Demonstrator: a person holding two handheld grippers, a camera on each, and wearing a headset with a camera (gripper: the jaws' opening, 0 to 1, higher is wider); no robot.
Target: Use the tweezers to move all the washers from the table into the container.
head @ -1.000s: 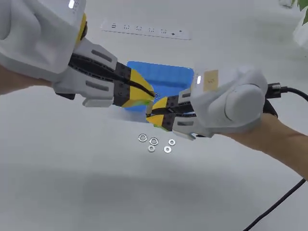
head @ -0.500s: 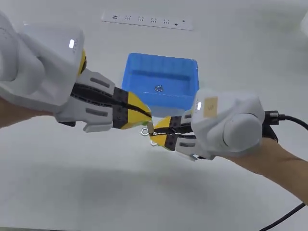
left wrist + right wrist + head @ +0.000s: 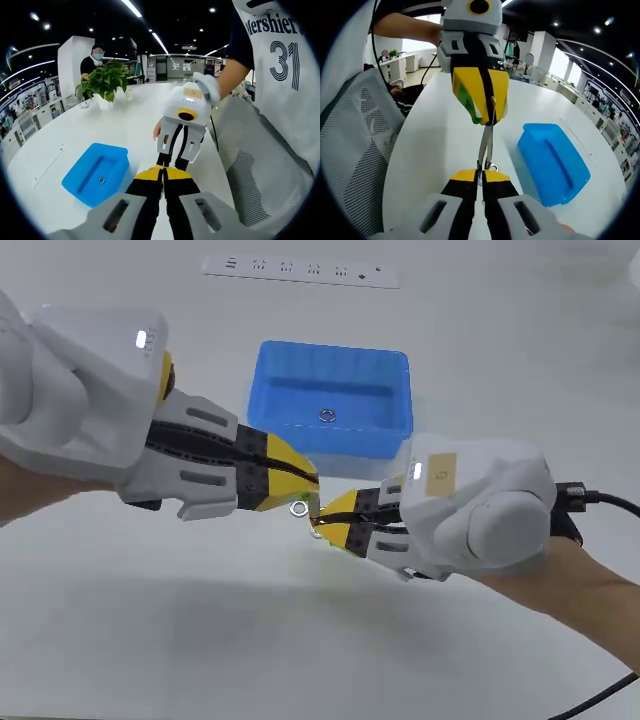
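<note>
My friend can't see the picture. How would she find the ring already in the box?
Find the blue container on the white table. One small silver washer lies alone on its floor. Another washer sits outside, on the table by the tweezers.

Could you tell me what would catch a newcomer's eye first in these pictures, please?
The left hand-held gripper and right hand-held gripper meet tip to tip mid-table, both shut on thin metal tweezers, with a loose washer right beside them. Just beyond sits the bright blue container, holding a single washer.
</note>
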